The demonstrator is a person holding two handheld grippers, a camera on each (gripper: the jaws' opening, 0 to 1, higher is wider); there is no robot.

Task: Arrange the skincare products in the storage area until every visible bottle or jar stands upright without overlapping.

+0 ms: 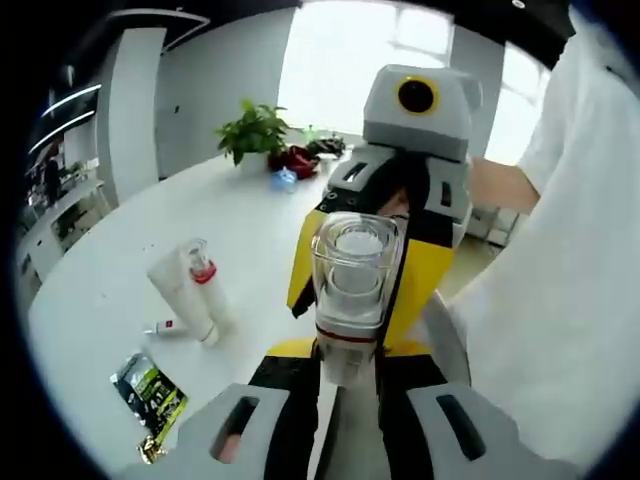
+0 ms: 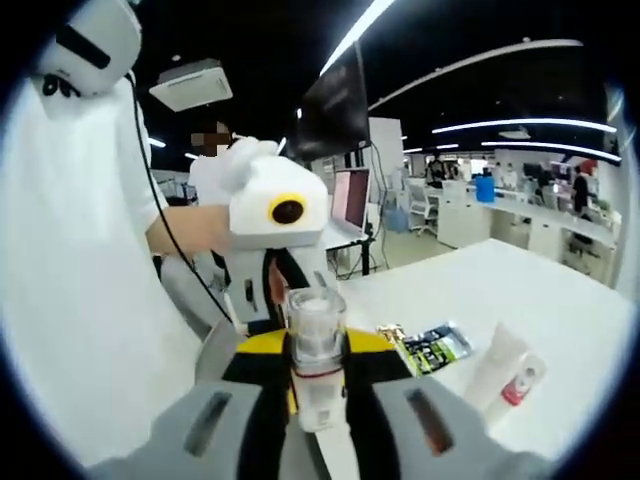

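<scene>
A small bottle with a clear cap and a red ring stands upright between the two grippers, which face each other. My left gripper is shut on its lower end. The right gripper, yellow and black, closes around the bottle from behind. In the right gripper view the same bottle sits in my right gripper, with the left gripper behind it. On the white table a white tube and a red-collared small bottle lie on their sides, touching.
A green-black sachet lies near the table's edge, and a thin red-white stick rests by the tube. A potted plant and red items stand at the far end. A person in white is close on the right.
</scene>
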